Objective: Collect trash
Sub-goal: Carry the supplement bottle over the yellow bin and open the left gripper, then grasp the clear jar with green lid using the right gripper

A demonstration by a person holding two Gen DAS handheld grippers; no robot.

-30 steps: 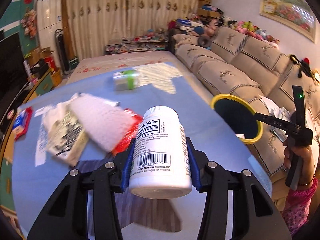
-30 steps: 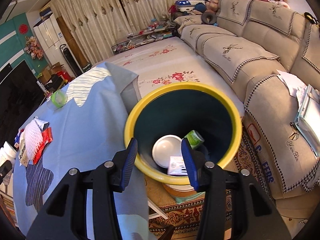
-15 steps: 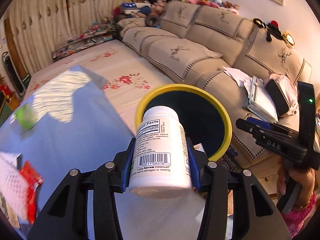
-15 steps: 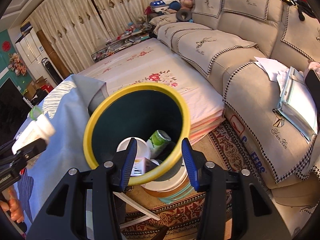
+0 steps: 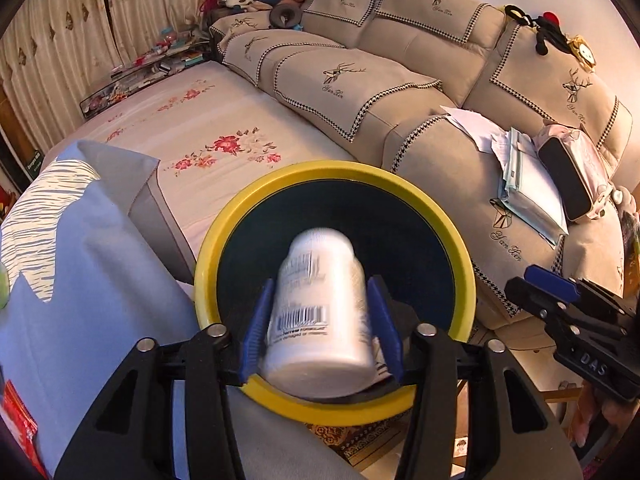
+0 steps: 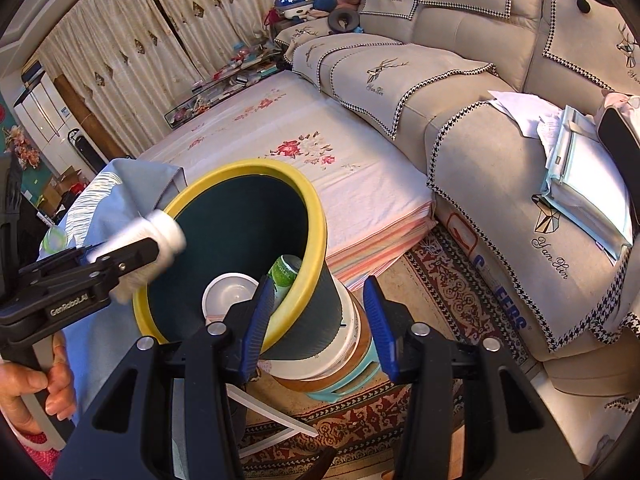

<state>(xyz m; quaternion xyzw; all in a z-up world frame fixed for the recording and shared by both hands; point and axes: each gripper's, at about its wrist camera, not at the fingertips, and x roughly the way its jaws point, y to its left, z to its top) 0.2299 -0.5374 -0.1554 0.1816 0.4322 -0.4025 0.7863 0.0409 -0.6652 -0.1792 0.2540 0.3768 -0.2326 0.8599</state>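
Observation:
A white pill bottle (image 5: 318, 316) with a barcode label sits blurred between the blue pads of my left gripper (image 5: 320, 332), right over the mouth of the yellow-rimmed dark bin (image 5: 460, 256). The jaws look spread a little wider than the bottle. In the right wrist view the bottle (image 6: 156, 236) is at the bin's rim (image 6: 316, 216), with the left gripper (image 6: 100, 268) beside it. Inside the bin lie a white lid (image 6: 228, 292) and a green can (image 6: 286, 274). My right gripper (image 6: 316, 324) is open and empty, beside the bin's outer wall.
A table with a light blue cloth (image 5: 80, 280) lies left of the bin, with a red wrapper (image 5: 16, 420) at its edge. A beige sofa (image 5: 400, 80) with papers (image 5: 520, 168) stands right. A patterned rug (image 6: 440, 272) covers the floor.
My left gripper carried the bottle from over the table to above the bin's mouth. The bottle is now blurred and the jaws have widened. The right gripper shifted right of the bin.

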